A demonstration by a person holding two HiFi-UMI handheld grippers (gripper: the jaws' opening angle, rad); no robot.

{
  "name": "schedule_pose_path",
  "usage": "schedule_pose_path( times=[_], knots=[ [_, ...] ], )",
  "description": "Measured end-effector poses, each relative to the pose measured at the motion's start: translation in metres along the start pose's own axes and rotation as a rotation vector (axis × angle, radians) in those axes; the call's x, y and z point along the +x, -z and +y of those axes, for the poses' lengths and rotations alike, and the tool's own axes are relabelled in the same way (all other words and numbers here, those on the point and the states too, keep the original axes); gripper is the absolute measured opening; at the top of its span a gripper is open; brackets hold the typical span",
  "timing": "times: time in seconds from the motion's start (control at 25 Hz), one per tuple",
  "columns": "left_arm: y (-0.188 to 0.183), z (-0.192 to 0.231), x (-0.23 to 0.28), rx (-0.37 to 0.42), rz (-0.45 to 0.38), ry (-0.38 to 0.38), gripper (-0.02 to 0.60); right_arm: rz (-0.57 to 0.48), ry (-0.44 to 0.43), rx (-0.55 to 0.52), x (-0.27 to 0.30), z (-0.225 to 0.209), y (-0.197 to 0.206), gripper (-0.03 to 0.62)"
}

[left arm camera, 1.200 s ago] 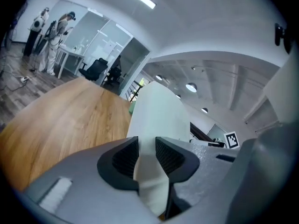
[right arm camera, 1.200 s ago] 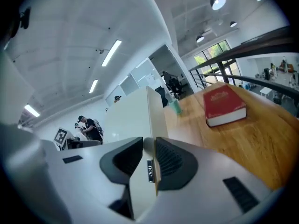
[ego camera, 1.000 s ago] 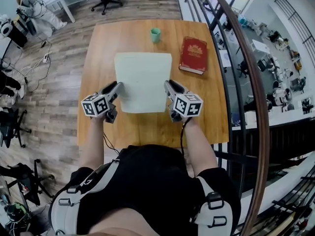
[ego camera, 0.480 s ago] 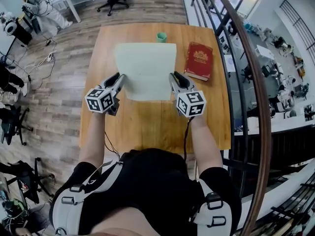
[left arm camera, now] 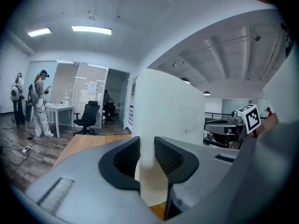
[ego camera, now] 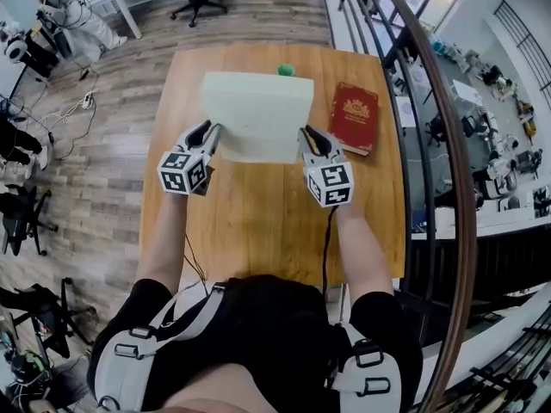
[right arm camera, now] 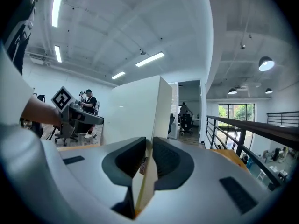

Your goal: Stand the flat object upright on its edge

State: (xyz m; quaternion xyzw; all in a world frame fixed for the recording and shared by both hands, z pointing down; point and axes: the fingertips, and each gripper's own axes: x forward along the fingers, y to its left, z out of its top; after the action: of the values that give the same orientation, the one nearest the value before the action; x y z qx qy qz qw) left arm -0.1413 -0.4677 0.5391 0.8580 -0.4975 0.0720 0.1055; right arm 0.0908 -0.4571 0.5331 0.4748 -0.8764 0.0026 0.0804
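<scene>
A pale, flat rectangular board (ego camera: 258,114) is tilted steeply up over the far half of the wooden table (ego camera: 258,222). My left gripper (ego camera: 211,133) grips its left edge and my right gripper (ego camera: 308,136) grips its right edge. In the left gripper view the board (left arm camera: 182,111) rises between the left gripper's (left arm camera: 147,153) dark pads; the jaws are closing on it. In the right gripper view the board's thin edge (right arm camera: 140,120) runs straight between the right gripper's (right arm camera: 148,157) pads, which press on it. I cannot tell whether the board's lower edge touches the table.
A red book (ego camera: 355,117) lies on the table to the right of the board. A small green cup (ego camera: 284,70) peeks out behind the board's top edge. A curved railing (ego camera: 439,144) runs past the table's right side. Office chairs and a white desk stand on the floor beyond.
The board has gone from lying flat to steeply tilted up. Both grippers have moved away from the body and upward with it, still holding its side edges.
</scene>
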Motion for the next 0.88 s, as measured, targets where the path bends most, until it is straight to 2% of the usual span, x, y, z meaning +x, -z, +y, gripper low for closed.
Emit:
schedule_pose_path(
  times=[0.16,0.28,0.4,0.88],
  knots=[
    [0.017,0.008,0.017,-0.009,0.009,-0.030,0.091,0.038,0.007,-0.031,0.016,-0.009,0.023,0.048],
    [0.041,0.011,0.024,-0.041,0.045,-0.031,0.091,0.048,0.008,-0.057,0.022,-0.010,0.030,0.048],
    [0.055,0.009,0.022,-0.055,0.044,-0.027,0.091,0.075,0.004,-0.068,0.021,-0.007,0.044,0.048],
    [0.067,-0.004,0.004,0.036,0.097,-0.018,0.091,0.081,0.004,-0.024,0.003,0.002,0.060,0.049]
  ],
)
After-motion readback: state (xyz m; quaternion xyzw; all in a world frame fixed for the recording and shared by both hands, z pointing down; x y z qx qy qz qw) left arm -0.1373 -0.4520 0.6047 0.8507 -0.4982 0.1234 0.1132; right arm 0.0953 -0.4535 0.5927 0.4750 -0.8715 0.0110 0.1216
